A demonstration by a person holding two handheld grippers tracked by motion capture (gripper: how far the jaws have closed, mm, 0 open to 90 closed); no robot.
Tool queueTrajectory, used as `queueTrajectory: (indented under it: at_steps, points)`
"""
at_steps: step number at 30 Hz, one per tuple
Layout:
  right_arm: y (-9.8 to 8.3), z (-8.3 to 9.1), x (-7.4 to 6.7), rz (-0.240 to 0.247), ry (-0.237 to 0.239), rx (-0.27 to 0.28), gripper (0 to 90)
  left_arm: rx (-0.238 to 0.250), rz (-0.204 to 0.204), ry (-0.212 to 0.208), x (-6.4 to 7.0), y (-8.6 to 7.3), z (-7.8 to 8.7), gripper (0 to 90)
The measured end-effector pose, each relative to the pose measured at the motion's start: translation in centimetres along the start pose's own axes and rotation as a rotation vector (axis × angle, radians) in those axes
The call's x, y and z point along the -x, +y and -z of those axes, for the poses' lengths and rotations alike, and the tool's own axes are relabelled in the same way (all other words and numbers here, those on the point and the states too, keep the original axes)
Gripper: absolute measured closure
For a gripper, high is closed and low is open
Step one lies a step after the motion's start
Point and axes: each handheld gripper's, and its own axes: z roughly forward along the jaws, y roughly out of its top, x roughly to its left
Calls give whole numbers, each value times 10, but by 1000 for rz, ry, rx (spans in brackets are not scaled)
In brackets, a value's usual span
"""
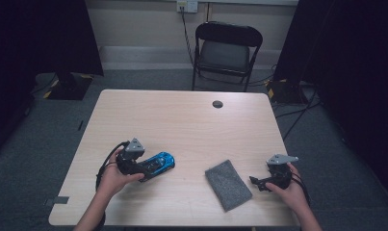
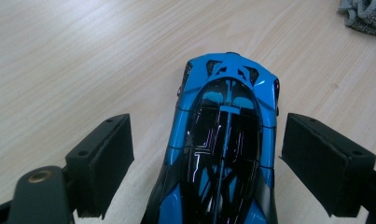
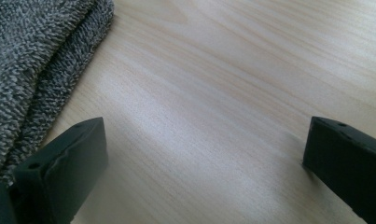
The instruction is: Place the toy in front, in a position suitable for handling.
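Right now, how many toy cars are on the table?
1. The blue toy car sits at the table's front left, between the open jaws of the left gripper, which straddle it without touching. Nothing on the table looks able to hide another.

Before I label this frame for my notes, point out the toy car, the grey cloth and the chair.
toy car (image 2: 223,140): left gripper view, black roof.
grey cloth (image 1: 227,184): high view, its middle.
chair (image 1: 224,55): high view, seat.

High view overhead facing forward, gripper views close (sharing tabletop)
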Motion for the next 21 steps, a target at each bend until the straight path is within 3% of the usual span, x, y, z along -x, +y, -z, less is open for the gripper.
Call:
queueTrajectory:
  at_steps: [6, 19, 21]
  points:
    - [0, 0, 0, 0, 0, 0, 0, -33, -34, -17, 0, -3, -7, 166]
    - [0, 0, 0, 4, 3, 1, 0, -51, -31, -20, 2, -6, -18, 157]
    - [0, 0, 1, 5, 3, 1, 0, -58, -47, -14, 2, -6, -18, 160]
